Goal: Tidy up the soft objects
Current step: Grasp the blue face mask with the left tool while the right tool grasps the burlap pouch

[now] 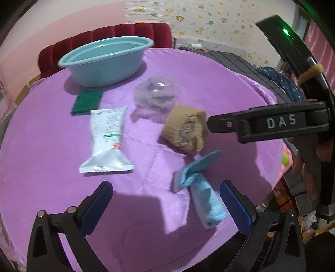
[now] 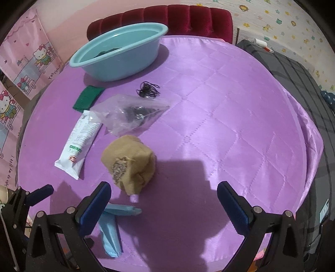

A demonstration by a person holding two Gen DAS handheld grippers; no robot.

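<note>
A tan rolled bandage (image 1: 185, 131) (image 2: 129, 162) lies mid-table. A light blue folded cloth (image 1: 201, 188) (image 2: 113, 228) lies nearer me. A white tube (image 1: 106, 142) (image 2: 78, 144), a green scouring pad (image 1: 85, 102) (image 2: 88, 97), a clear plastic bag (image 1: 157, 96) (image 2: 132, 117) and black hair ties (image 2: 148, 89) lie around. A light blue basin (image 1: 104, 60) (image 2: 119, 56) stands at the back with something dark green inside. My left gripper (image 1: 165, 205) is open and empty above the table's near edge. My right gripper (image 2: 164, 207) is open and empty, just short of the bandage; its side shows in the left wrist view (image 1: 211, 124).
The round table wears a quilted purple cloth (image 2: 230, 117). A red velvet chair (image 2: 188, 18) stands behind the basin. A dark grey covered surface (image 2: 303, 79) lies to the right.
</note>
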